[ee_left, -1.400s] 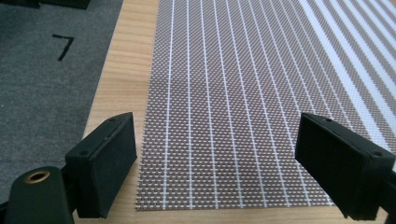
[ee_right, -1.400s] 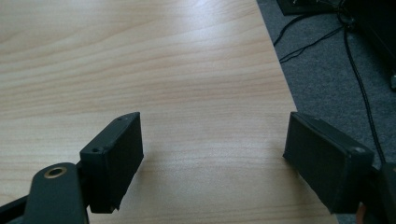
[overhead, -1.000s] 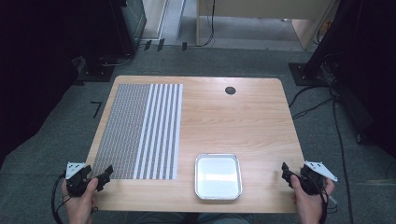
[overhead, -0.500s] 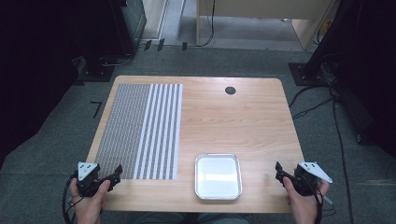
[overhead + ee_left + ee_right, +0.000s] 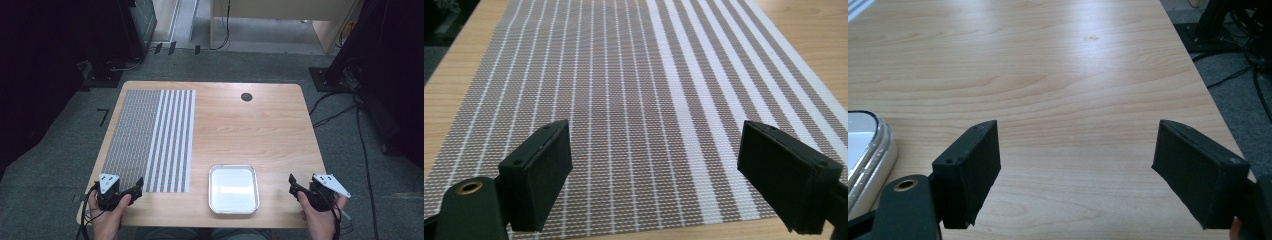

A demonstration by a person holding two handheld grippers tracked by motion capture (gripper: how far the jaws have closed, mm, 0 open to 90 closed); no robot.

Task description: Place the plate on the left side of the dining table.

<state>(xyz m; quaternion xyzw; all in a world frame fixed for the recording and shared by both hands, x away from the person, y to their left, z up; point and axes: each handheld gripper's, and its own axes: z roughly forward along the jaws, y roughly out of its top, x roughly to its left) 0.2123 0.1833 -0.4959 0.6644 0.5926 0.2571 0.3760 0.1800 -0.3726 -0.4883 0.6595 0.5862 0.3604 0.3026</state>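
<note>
A striped woven placemat (image 5: 150,137) lies flat on the left half of the wooden table (image 5: 250,130); its weave (image 5: 634,100) is brown with white lines. A shiny metal tray (image 5: 233,188) sits near the front edge at the middle, and its rim (image 5: 870,150) shows at the left of the right gripper view. My left gripper (image 5: 137,186) is held at the placemat's near left corner, jaws wide apart and holding nothing (image 5: 654,180). My right gripper (image 5: 292,182) hovers over bare wood right of the tray, open and holding nothing (image 5: 1075,175).
A small black round grommet (image 5: 246,97) sits in the table's far right part. Cables (image 5: 350,115) trail over the grey carpet to the right. Dark equipment stands (image 5: 125,30) rise behind the table.
Both hands have come in over the table's front edge: the left gripper moved right and forward to the placemat's corner, the right gripper moved left toward the tray.
</note>
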